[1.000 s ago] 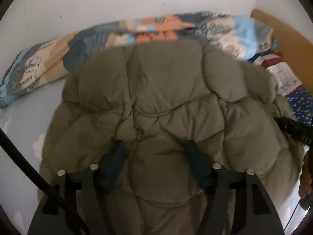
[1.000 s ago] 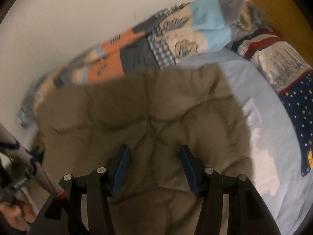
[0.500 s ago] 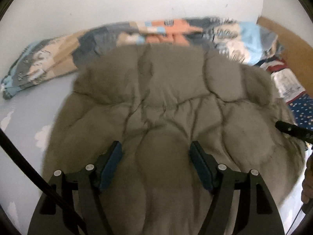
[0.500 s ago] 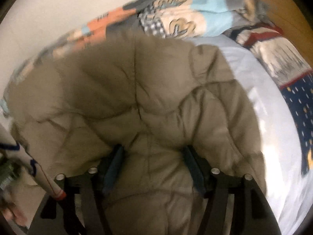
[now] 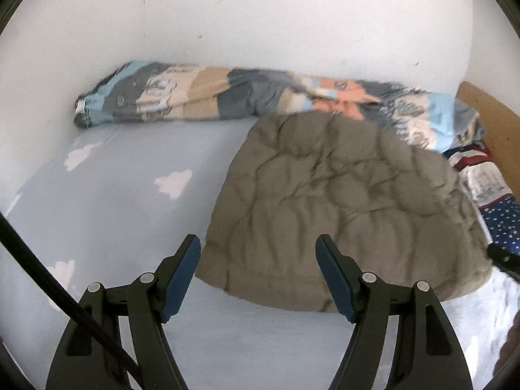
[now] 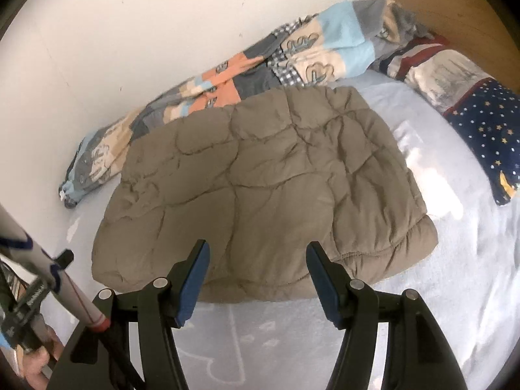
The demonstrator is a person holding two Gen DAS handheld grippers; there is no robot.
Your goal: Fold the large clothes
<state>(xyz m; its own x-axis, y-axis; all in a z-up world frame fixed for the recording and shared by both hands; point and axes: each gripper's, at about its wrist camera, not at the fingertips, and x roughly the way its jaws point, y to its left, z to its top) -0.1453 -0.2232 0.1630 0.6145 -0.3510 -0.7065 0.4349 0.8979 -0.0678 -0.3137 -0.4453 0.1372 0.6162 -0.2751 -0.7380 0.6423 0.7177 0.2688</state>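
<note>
The left claw (image 5: 258,253) stands open with nothing between its blue pads, having just widened; it hangs above the near edge of the jacket (image 5: 341,208), clear of the cloth. The right claw (image 6: 256,260) has also just spread and is empty, poised over the jacket's (image 6: 260,188) near edge without touching it. The olive quilted jacket lies folded into a thick, rounded bundle on the pale blue bed (image 5: 123,201). Behind it, along the white wall (image 5: 260,16), lies a rolled patchwork blanket (image 6: 227,74). Near the wooden headboard (image 6: 455,9) sits a starred pillow (image 6: 487,123).
</note>
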